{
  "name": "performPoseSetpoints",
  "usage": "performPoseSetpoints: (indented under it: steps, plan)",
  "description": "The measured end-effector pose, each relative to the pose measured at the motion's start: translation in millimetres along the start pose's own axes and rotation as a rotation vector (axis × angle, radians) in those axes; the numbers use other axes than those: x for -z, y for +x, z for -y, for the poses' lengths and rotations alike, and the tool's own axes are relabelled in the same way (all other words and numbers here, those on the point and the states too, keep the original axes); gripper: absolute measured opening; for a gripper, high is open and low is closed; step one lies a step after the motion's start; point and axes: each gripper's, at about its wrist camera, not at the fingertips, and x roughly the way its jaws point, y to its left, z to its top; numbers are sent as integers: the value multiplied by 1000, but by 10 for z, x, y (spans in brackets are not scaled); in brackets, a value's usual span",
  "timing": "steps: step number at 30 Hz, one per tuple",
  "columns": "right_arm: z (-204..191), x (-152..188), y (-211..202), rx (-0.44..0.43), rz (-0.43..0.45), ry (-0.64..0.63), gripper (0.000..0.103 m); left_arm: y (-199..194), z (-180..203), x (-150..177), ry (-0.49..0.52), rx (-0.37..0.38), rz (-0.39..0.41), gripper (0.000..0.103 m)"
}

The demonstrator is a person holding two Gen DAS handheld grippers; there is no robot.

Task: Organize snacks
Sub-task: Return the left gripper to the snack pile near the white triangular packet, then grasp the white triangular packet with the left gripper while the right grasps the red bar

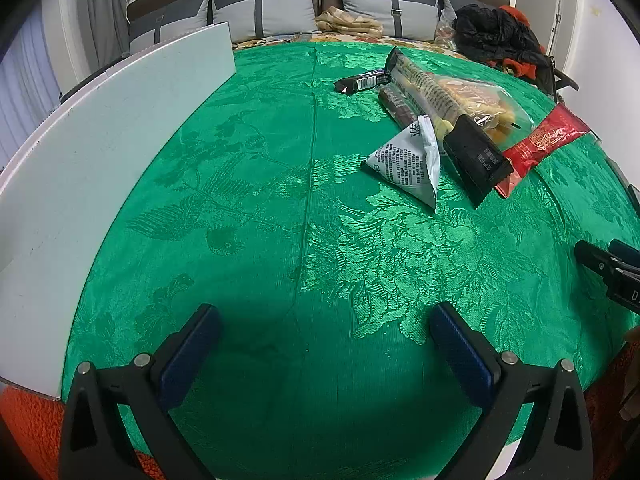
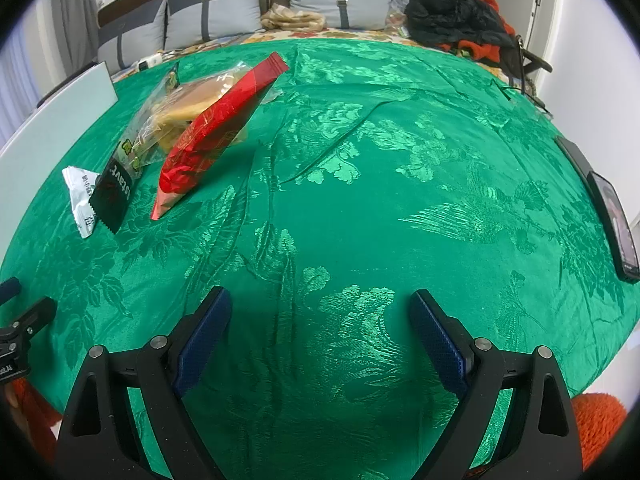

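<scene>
Both tongs (image 1: 324, 334) (image 2: 320, 320) gape above bare green cloth (image 2: 360, 220).

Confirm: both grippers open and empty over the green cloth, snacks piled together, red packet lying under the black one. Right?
Not quite. In the left wrist view the black packet lies under the red packet, whose edge overlaps it. Left gripper and right gripper are open and empty over the green cloth.

Two low wrist views face forward across a green cloth (image 1: 280, 240), the left beside the right; both share the snack pile (image 1: 440, 120) and distant pillows (image 2: 224, 12).
</scene>
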Motion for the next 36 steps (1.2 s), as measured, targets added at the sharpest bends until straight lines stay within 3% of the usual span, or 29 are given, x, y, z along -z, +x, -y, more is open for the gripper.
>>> performPoseSetpoints:
  steps: [9, 14, 19, 26, 31, 35, 36]
  plan:
    - [2, 1, 1, 0, 0, -1, 93, -15, -16, -1, 8, 16, -14, 103]
    - [2, 0, 2, 0, 0, 0, 93, 40, -15, -106, -4, 15, -95, 103]
    - [-18, -14, 8, 0, 2, -1, 93, 36, 1, -428, -22, 76, -71, 103]
    - [-18, -12, 9, -1, 2, -2, 93, 220, 313, -931, 129, 57, -38, 102]
    - [-21, -13, 11, -1, 2, -2, 93, 442, 471, -1038, 184, 56, -76, 85]
    - [-23, -15, 12, -1, 3, -2, 93, 552, 523, -1051, 200, 36, -84, 79]
    - [-16, -11, 11, -1, 3, -2, 93, 560, 521, -1045, 197, 37, -84, 71]
